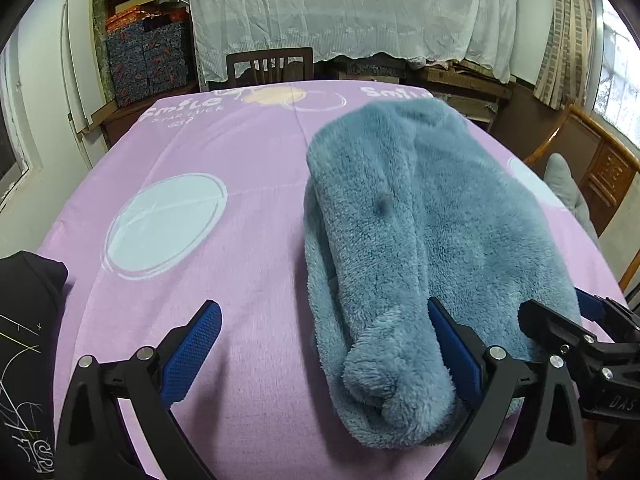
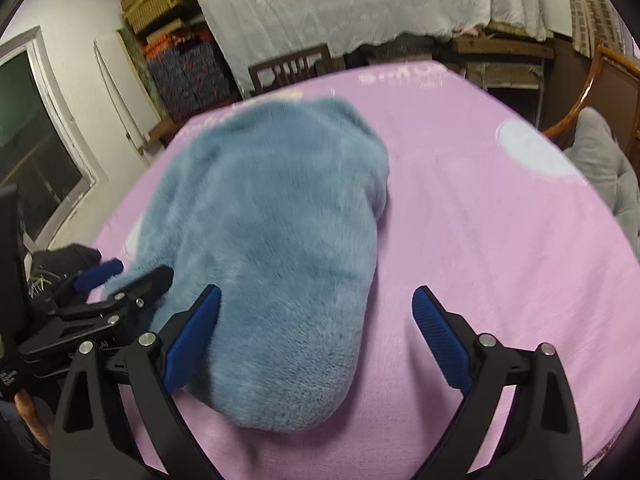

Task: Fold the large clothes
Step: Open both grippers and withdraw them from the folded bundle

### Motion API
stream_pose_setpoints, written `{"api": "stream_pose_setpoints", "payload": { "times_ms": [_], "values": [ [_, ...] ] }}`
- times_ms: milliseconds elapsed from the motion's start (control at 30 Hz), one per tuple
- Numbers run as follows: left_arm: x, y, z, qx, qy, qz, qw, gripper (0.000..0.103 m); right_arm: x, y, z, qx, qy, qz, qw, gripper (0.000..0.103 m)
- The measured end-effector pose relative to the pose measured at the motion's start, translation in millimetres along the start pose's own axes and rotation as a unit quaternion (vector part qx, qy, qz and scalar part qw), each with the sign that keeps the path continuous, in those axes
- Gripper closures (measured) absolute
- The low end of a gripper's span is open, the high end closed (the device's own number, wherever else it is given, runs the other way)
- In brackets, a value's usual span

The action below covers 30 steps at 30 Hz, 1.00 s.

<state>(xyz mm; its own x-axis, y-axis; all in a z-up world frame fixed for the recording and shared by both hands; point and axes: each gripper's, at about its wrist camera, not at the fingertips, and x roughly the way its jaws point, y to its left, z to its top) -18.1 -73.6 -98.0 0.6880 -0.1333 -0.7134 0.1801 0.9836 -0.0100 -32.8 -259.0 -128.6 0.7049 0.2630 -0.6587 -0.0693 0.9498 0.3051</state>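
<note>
We hover both grippers, left (image 1: 324, 344) and right (image 2: 316, 320), wide apart and empty-jawed at the folded blue fleece's (image 1: 420, 232) near edge; bare pink cloth (image 1: 248, 240) flanks the fleece.

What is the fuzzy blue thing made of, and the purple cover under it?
Blue garment: probably plush fleece, matte, with long fluffy fibres standing up. Purple cover: looks like soft, short-napped fabric, perhaps flannel, smooth with printed white circles and faint creases.

A: How is the left hand-held gripper (image 1: 320, 346) set?
B: Tilted downward, jaws spread wide, nothing pinched between its blue pads (image 1: 192, 354).
A: And the right hand-held gripper (image 2: 316, 336)?
B: Also angled down, jaws wide apart, gripping nothing. The two sit close, side by side.
</note>
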Motion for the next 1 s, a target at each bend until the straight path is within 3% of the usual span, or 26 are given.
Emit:
{"api": "stream_pose_setpoints", "payload": {
  "times_ms": [333,700,1000],
  "values": [
    [7,-2,-6,0.014,-0.002,0.004,0.9999,0.003,18,-3,-12,-0.021,0.003,-0.019,1.0,0.006],
    [-22,-4,-17,0.028,-0.019,0.021,0.9992,0.003,-12,-1,-28,-0.008,0.026,-0.018,0.999,0.006],
    [-28,16,1,-0.01,-0.006,-0.009,0.9999,0.003,-37,4,-24,-0.011,-0.012,-0.022,1.0,0.006]
  ]
}}
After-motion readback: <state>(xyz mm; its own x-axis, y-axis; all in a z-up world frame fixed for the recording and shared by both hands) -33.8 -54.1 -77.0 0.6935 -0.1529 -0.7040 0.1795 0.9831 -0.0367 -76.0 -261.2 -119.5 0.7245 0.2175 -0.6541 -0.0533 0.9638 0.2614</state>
